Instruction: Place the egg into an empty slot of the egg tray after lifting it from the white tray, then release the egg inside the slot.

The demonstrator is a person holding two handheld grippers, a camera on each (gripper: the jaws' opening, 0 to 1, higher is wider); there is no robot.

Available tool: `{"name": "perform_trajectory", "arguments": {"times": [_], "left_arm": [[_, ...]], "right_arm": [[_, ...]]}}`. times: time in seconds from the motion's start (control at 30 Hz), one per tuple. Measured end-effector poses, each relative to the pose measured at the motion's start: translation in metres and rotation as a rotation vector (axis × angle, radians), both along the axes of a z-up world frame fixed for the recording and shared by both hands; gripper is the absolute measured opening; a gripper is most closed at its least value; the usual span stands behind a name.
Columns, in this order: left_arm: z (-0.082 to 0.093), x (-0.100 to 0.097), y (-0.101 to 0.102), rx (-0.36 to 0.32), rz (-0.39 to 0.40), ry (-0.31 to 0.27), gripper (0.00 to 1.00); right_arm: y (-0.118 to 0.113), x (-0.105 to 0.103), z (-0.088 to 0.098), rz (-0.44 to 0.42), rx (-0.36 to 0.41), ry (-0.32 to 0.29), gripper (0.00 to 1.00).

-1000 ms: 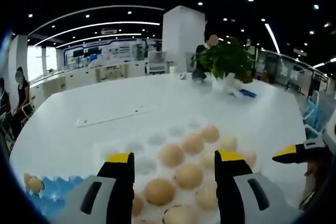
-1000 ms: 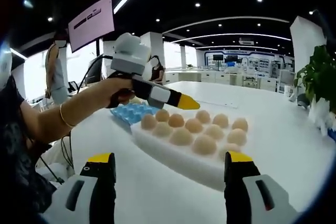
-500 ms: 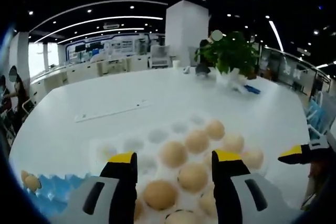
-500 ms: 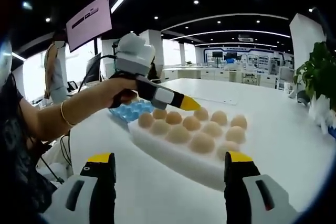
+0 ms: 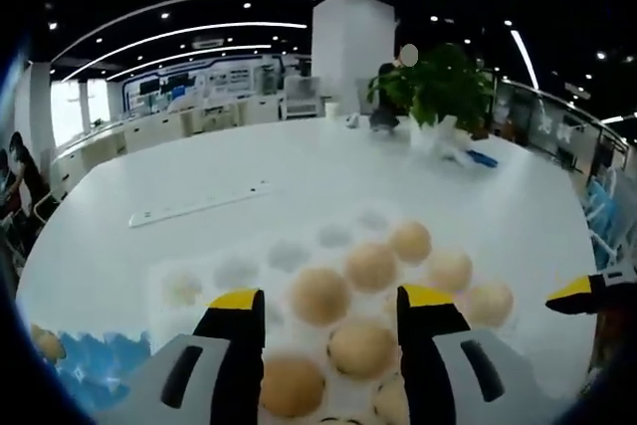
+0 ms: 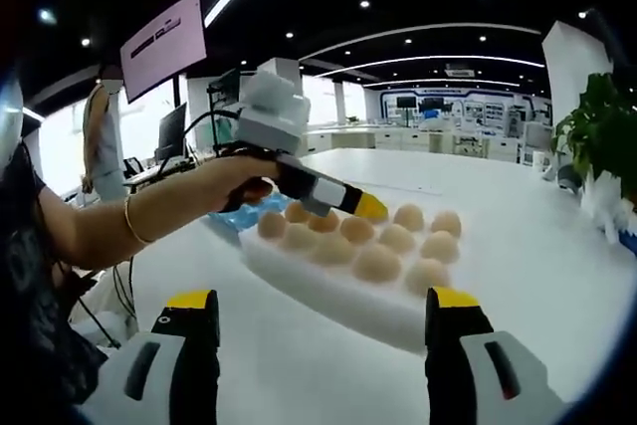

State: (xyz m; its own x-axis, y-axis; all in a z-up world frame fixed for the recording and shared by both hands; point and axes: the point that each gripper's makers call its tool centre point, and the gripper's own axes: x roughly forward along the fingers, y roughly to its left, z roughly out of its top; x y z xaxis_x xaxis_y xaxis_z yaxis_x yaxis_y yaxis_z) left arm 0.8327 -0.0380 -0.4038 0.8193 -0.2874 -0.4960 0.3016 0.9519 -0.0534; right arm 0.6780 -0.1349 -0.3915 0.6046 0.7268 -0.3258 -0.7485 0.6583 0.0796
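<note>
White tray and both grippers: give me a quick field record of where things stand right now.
white tray: on the white table, holding many eggs, some slots empty at its far side in the left gripper view
eggs: tan, seated in slots, e.g. one just ahead of the left jaws
left gripper: jaws open, hovering over the tray, holding nothing
right gripper: jaws open, empty, short of the tray
blue egg tray: beside the white tray, an egg at its edge
</note>
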Motion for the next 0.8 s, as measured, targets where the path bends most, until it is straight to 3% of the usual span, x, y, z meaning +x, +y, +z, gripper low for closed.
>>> {"name": "perform_trajectory", "arguments": {"times": [0.4,0.5,0.7,0.8], "left_arm": [[-0.014,0.007,0.001,0.023,0.031,0.016,0.51],[-0.016,0.008,-0.001,-0.026,0.045,0.027,0.51],[-0.012,0.008,0.002,-0.007,0.075,0.005,0.48],[-0.008,0.010,0.007,-0.017,0.123,-0.037,0.45]], "right_arm": [[-0.004,-0.002,-0.004,-0.012,0.007,0.011,0.89],[-0.006,-0.003,-0.005,-0.018,0.017,0.017,0.89],[-0.011,-0.006,-0.010,-0.028,0.018,0.035,0.88],[-0.012,-0.005,-0.011,-0.032,0.020,0.039,0.88]]}}
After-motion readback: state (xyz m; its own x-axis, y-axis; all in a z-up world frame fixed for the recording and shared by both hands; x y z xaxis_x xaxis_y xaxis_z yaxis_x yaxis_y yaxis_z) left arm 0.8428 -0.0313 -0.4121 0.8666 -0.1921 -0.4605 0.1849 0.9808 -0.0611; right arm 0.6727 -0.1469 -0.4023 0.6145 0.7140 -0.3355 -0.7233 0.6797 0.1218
